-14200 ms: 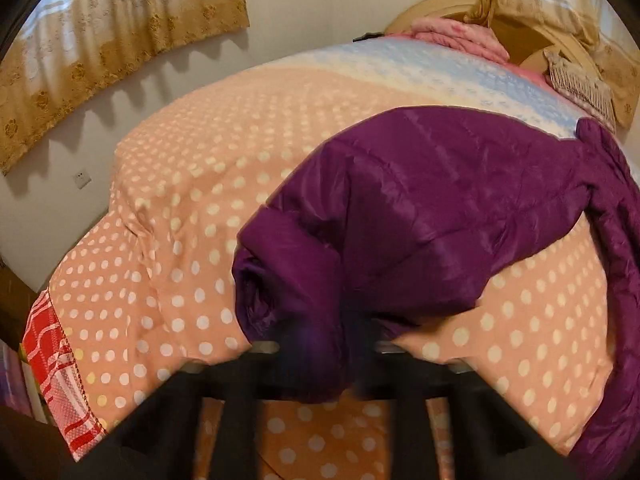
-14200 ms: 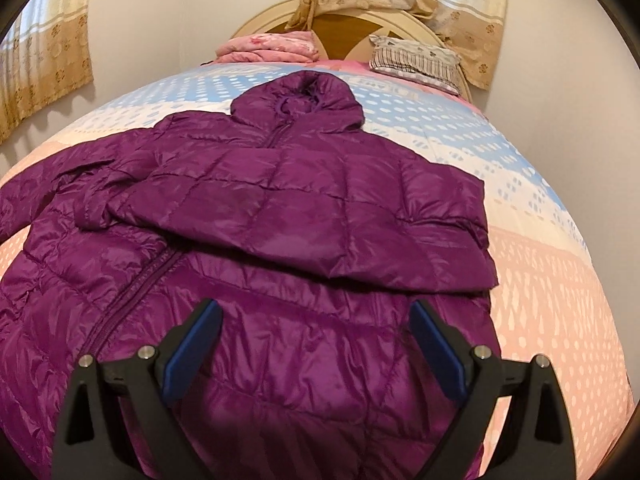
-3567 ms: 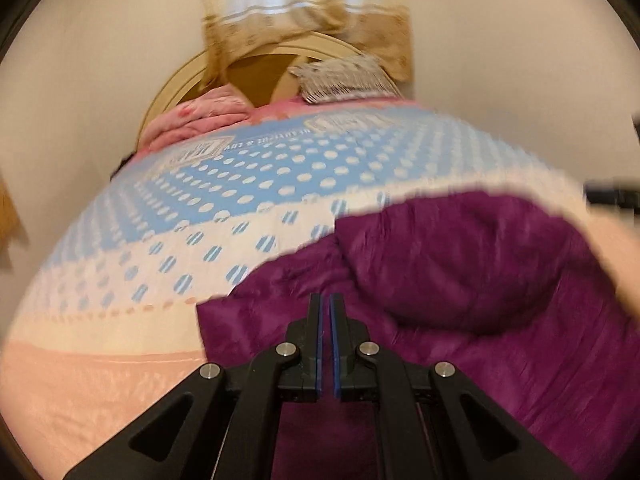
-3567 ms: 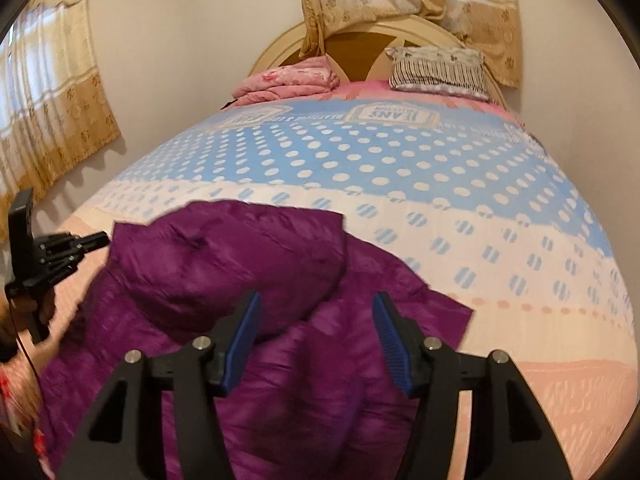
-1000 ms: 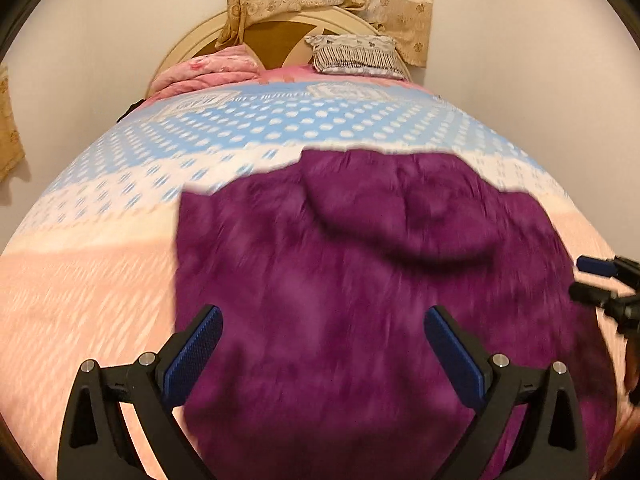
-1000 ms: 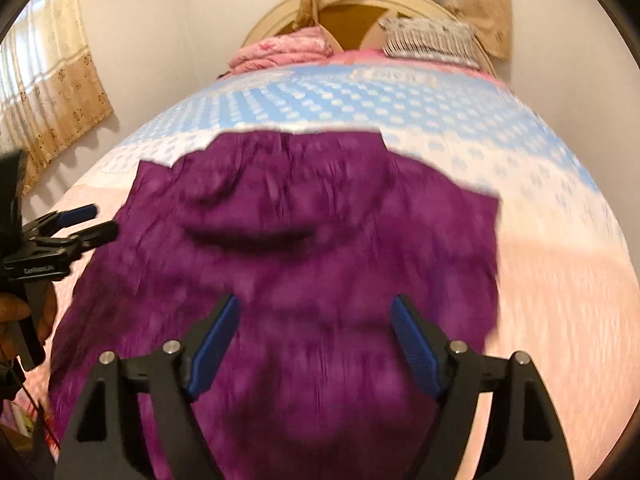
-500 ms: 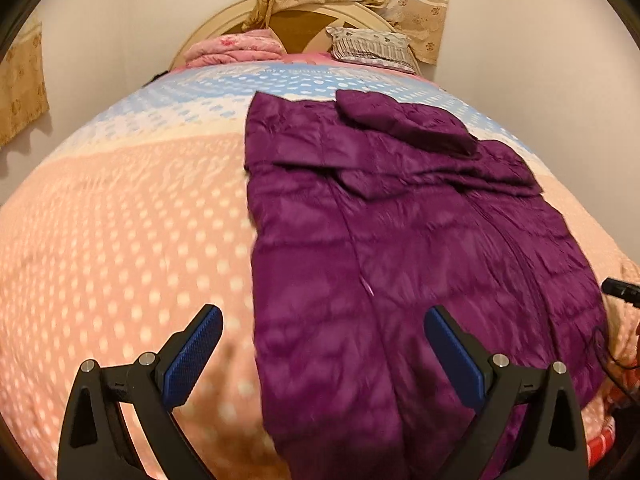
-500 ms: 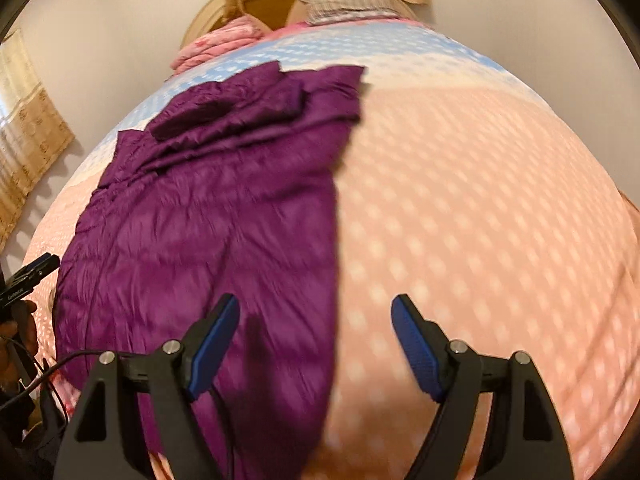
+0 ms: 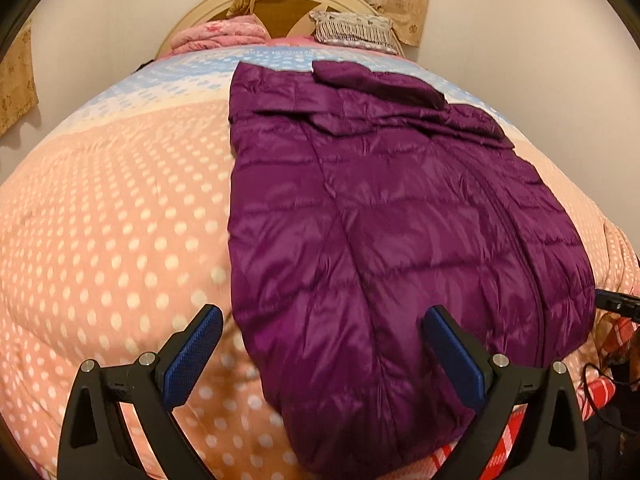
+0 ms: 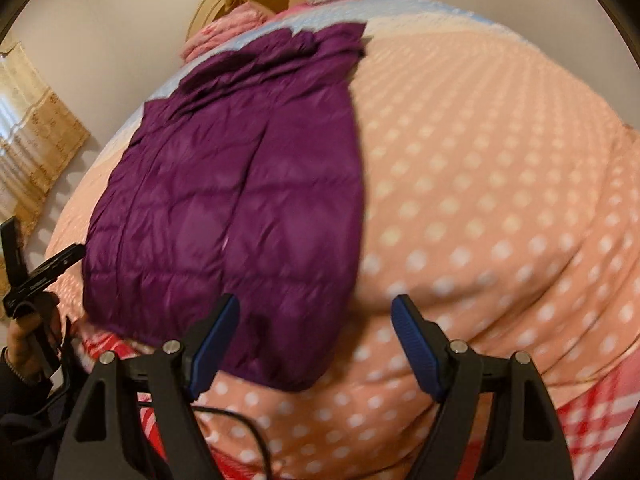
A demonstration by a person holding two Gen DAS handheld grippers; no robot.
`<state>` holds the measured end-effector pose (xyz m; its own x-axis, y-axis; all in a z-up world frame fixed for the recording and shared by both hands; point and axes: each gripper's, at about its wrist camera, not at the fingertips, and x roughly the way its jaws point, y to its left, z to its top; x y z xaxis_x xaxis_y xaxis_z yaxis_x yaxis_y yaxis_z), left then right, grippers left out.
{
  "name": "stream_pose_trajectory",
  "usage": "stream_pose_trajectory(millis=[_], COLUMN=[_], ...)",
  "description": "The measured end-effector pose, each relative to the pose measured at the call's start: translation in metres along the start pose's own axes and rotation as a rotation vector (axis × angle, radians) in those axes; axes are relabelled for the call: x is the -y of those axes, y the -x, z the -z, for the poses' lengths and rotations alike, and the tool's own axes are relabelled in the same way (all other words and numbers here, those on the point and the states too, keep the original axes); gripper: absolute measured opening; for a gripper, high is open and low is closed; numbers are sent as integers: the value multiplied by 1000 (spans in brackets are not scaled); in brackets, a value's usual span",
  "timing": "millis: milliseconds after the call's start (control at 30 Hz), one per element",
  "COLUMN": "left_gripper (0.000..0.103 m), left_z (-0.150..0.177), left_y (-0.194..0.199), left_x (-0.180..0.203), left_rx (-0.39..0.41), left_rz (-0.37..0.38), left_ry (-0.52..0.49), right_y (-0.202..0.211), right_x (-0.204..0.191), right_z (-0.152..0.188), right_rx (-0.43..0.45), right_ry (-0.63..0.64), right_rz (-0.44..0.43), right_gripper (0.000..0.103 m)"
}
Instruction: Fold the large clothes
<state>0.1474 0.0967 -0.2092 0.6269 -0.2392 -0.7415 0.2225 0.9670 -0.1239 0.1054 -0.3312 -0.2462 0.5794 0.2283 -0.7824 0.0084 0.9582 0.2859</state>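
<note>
One purple quilted puffer jacket (image 9: pixel 380 220) lies on one peach polka-dot duvet (image 9: pixel 120 220); far off sit one striped pillow (image 9: pixel 352 30) and one pink folded blanket (image 9: pixel 220 34).

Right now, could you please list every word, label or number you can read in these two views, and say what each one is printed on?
None can be read.
Blue band of the dotted quilt, near the pillows: a printed panel, too blurred to read.
Black handheld gripper body at the left edge of the right wrist view: small white lettering, too small to read.
Purple quilted puffer jacket: no label visible.
</note>
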Motion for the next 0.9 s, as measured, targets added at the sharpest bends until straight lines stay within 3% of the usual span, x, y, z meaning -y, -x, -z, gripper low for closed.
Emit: stream_pose_trajectory(millis=[67,200,233,333,400,433,467,500,600,900], left_gripper=[99,77,75,68,48,42,27,18,9,7], left_z=[7,15,16,19,20,19,18,17,10,-16], left_y=[-2,-8,-10,-13,-11,-8,-5,0,21,95], left_x=[-1,2,3,4,6,8,10,13,17,9], left_rx=[-16,-47,-51,-51,-43,-37,-31,-21,30,174], left_rz=[19,58,63,82,98,93,95,97,89,142], left_ry=[15,20,18,20,9,-5,-18,-37,-73,-67], right_y=[-7,-23,-27,-32,-29,-26,-23,-17,3,90], right_x=[-1,0,1,8,9,7,3,-2,-17,-47], right_z=[2,6,7,7,10,9,8,8,4,-7], right_rx=[-12,-50,-55,-52,-47,-39,-34,-26,20,245], right_ry=[-9,-26,-35,-78,-79,-69,-51,-27,28,118], right_rz=[-14,-54,-65,-132,-187,-189,-189,-194,-212,-309], right_gripper=[79,66,63,46,19,16,12,11,10,9])
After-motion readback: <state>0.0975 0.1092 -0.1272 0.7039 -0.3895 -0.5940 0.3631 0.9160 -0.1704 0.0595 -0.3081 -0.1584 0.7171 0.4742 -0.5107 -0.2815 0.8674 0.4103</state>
